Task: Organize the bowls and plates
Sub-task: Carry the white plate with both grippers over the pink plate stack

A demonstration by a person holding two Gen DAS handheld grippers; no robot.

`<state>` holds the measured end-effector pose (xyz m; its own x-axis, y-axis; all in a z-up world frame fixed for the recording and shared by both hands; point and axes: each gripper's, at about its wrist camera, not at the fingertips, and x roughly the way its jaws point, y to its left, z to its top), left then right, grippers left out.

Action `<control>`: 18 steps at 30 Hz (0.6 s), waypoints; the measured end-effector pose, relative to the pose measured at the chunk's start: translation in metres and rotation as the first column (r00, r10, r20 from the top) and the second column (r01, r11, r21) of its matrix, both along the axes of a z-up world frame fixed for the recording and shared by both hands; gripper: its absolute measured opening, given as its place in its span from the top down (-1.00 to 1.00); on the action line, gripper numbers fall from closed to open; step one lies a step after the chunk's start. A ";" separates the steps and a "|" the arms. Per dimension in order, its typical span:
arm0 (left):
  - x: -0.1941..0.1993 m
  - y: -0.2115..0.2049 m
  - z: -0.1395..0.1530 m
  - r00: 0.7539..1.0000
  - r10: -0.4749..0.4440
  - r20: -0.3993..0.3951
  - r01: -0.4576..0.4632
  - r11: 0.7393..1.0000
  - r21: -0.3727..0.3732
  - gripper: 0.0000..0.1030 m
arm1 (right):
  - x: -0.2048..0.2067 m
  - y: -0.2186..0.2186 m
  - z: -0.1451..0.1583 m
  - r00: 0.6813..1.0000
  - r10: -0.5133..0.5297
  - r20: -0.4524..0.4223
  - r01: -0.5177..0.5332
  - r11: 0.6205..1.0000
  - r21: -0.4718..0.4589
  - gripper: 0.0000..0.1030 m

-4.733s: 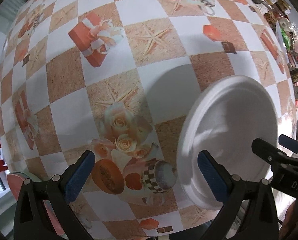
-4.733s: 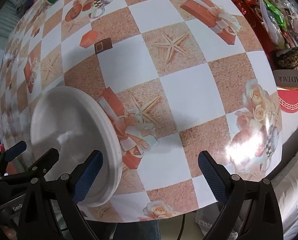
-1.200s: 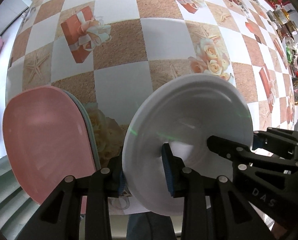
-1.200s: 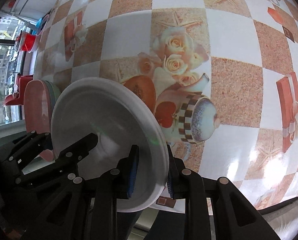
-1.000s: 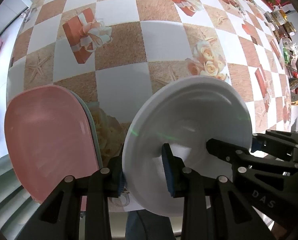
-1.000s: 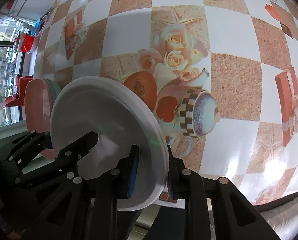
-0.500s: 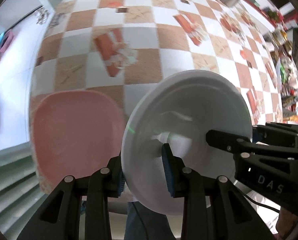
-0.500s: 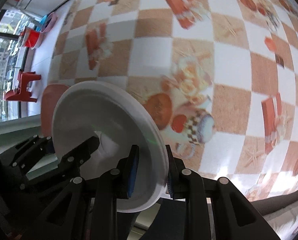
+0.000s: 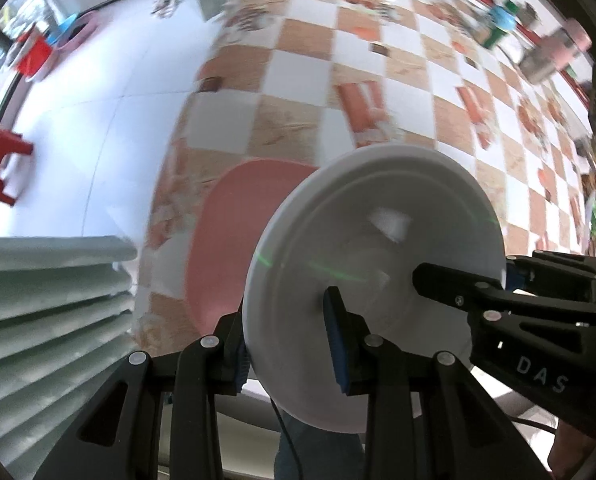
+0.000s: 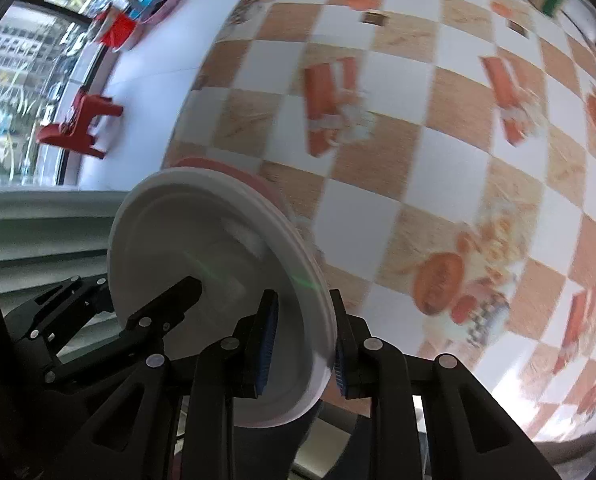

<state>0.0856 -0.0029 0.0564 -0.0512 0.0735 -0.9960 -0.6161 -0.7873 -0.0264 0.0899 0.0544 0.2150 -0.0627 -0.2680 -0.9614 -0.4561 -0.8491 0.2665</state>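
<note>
A white plate (image 9: 378,248) is held in the air, tilted, by both grippers. My left gripper (image 9: 290,344) is shut on its near left rim. My right gripper (image 10: 302,340) is shut on its opposite rim; the plate fills the left of the right wrist view (image 10: 202,280). A pink plate (image 9: 234,232) lies on the checked tablecloth (image 9: 378,60) below and left of the white plate; only its rim (image 10: 226,168) shows in the right wrist view. The right gripper's fingers (image 9: 498,288) show at the right of the left wrist view.
The table's left edge drops to a white floor (image 9: 98,80) with a red stool (image 10: 82,128). Pale green ribbed slats (image 9: 38,300) stand at the near left. Bottles and jars (image 9: 538,52) stand at the far right of the table.
Both grippers have swung left with the white plate, lifting it. The pink plate has come closer to the centre, and the floor and green slats have come into view.
</note>
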 end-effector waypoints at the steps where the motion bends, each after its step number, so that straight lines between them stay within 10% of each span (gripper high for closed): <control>1: -0.003 -0.004 -0.001 1.000 0.012 -0.005 -0.012 1.000 -0.006 0.33 | -0.005 -0.005 -0.002 1.000 0.015 -0.002 -0.015 1.000 -0.003 0.47; 18: -0.025 -0.027 -0.032 0.996 0.090 -0.019 -0.091 0.995 -0.043 0.31 | -0.040 -0.039 -0.042 0.995 0.089 0.035 -0.089 0.996 0.006 0.46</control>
<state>0.0605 -0.0301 0.0243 -0.0724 0.0238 -0.9971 -0.5423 -0.8400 0.0194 0.0500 0.0157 0.1734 -0.0054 -0.2633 -0.9647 -0.3876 -0.8887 0.2448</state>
